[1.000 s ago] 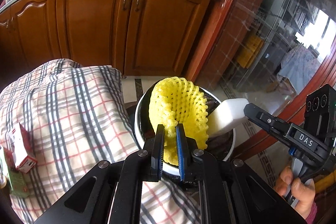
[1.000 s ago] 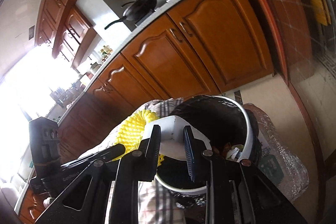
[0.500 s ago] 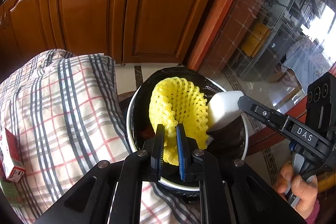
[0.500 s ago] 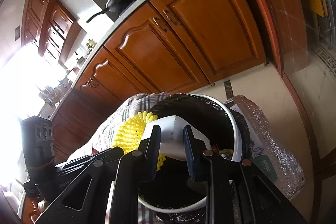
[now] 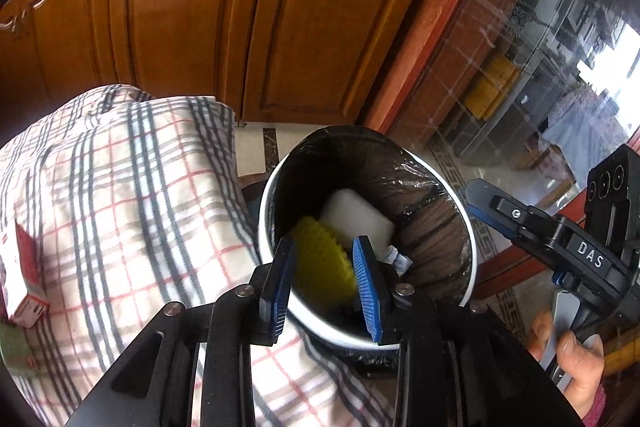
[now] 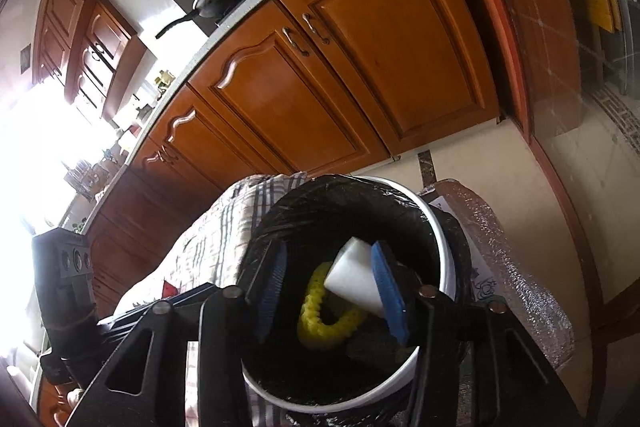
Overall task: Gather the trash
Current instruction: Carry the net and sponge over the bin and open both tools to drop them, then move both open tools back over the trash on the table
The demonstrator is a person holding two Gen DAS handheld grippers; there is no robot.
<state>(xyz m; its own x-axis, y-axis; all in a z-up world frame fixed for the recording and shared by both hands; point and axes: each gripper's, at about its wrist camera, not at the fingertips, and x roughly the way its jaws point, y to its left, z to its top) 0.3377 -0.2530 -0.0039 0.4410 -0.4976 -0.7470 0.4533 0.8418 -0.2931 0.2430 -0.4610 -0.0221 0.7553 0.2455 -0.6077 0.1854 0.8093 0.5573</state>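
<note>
Opening over the lined bin (image 5: 472,255), both the left gripper (image 5: 325,281) and right gripper (image 6: 334,293) release featherlight, squashy trash: yellow foam net (image 5: 320,261) and white foam block (image 5: 358,219) inside.

Trash items sitting inside the lined bin.

I am seeing the white round trash bin (image 5: 473,269) standing upright beside the plaid-covered table edge, lined with a black plastic bag (image 5: 432,223) that is folding over its rim. The yellow foam fruit net (image 5: 320,263) is lying down inside it, curled into a loop with its mesh ribs showing (image 6: 320,323). The white foam block (image 5: 358,219) is resting tilted just beside and partly over the net, one corner leaning toward the bin wall (image 6: 352,279). A small crumpled scrap of pale paper (image 5: 400,259) is sitting next to the block; I cannot tell what is lying deeper under them.
</note>
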